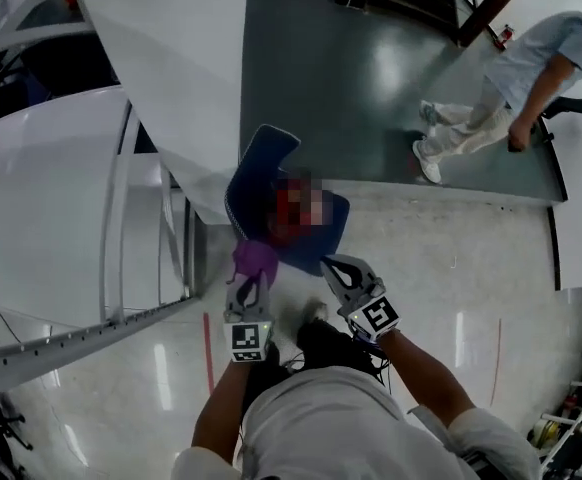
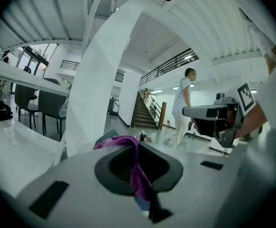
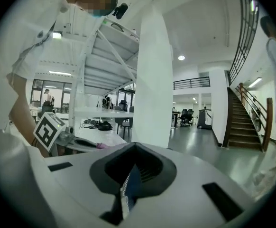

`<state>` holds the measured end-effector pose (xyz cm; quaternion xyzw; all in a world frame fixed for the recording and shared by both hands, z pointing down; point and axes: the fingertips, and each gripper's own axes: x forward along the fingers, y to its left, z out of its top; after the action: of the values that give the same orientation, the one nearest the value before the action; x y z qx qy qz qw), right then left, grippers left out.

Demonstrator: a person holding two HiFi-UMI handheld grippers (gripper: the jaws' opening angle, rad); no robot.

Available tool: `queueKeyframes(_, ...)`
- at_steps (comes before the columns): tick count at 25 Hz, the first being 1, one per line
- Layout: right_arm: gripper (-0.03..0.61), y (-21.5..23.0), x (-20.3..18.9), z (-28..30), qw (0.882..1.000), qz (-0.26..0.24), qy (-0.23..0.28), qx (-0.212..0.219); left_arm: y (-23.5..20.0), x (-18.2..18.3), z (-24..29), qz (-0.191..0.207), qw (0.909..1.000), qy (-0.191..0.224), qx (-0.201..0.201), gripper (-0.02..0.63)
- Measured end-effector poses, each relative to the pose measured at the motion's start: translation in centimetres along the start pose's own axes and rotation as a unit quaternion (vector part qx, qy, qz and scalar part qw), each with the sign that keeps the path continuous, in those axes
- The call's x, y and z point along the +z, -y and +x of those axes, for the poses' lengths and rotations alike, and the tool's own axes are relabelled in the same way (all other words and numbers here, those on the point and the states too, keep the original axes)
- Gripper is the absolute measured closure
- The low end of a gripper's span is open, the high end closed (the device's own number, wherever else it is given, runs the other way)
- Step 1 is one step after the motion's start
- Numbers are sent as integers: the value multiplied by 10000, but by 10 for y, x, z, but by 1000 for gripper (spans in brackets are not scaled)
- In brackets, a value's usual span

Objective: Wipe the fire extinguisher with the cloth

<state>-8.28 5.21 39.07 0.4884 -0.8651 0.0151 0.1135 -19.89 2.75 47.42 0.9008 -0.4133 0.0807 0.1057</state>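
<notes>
Your left tool (image 1: 254, 276) is pressed together on the purple cloth (image 1: 256, 258), just below centre frame. Right beside it, your right tool (image 1: 336, 268) is pinching the white-edged hem of a blue cover (image 1: 261, 173). That cover fills mid-frame, and a red thing (image 1: 289, 208) shows inside it, too blurred to tell what. A person (image 1: 516, 78) is mid-stride at upper right.

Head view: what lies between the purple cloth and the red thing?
Blue fabric, which surrounds the red thing; the purple cloth, in the left gripper, sits at its edge. Head view shows it.
</notes>
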Motion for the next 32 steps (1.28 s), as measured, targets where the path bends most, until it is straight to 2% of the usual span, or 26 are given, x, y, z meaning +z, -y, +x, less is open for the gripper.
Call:
queueKeyframes(3, 565, 11, -13, 3, 9999, 81, 16, 86, 4, -21, 6, -115, 9994, -90, 321, 594)
queueKeyframes(7, 565, 26, -27, 16, 9986, 150, 90, 498, 12, -39, 25, -105, 9974, -77, 716, 594)
queueKeyframes(12, 565, 44, -42, 22, 9930, 132, 60, 1171, 30, -78, 41, 64, 9900, -513, 1311, 594)
queueKeyframes(17, 566, 47, -77, 28, 9887, 288, -126, 1469, 35, -105, 43, 31, 9813, -782, 1757, 594)
queueKeyframes(22, 566, 47, -120, 37, 9891, 376, -329, 1386, 37, -156, 71, -327, 9840, -794, 1558, 594)
queueKeyframes(26, 566, 46, -136, 43, 9901, 416, -412, 1275, 30, -202, 92, -323, 9848, -1057, 1338, 594)
queueKeyframes(29, 566, 47, -156, 47, 9905, 429, -506, 1202, 25, -227, 107, -439, 9837, -1094, 1361, 594)
queueKeyframes(32, 566, 46, -189, 61, 9907, 420, -721, 1079, 17, -239, 121, -528, 9838, -932, 1439, 594)
